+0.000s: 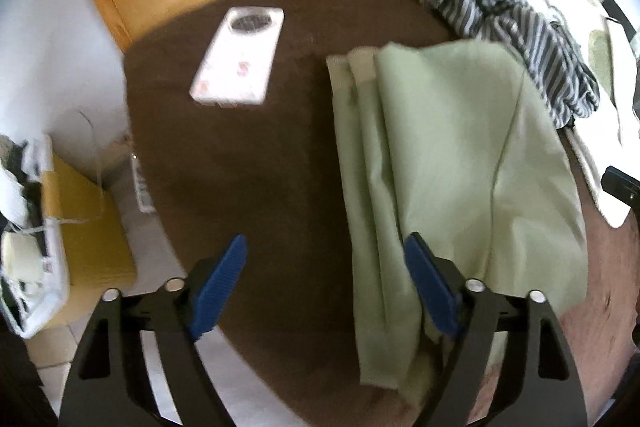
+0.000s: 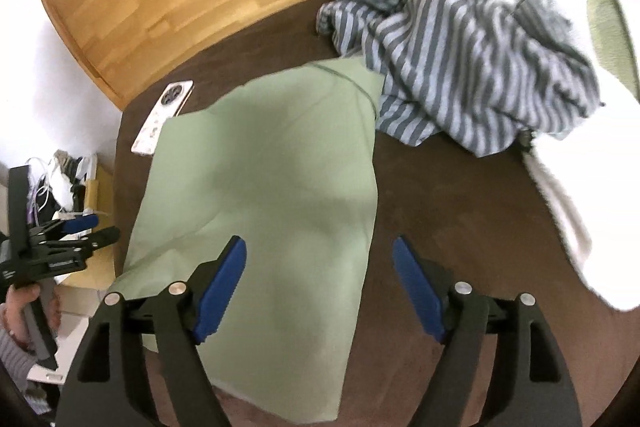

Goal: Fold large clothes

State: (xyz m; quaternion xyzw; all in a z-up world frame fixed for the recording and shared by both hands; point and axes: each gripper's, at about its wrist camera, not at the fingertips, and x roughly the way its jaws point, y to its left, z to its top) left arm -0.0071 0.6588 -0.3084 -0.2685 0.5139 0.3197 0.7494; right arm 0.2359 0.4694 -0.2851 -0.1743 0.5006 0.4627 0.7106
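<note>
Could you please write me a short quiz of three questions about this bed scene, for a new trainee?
1. True or false: the green garment lies folded on the brown bed cover.
2. Which lies nearest the striped garment? A) white remote control B) white blanket C) cardboard box
3. Fill in: both the left gripper and the right gripper are ____.

Key: 1 true; 2 B; 3 open, holding nothing.
</note>
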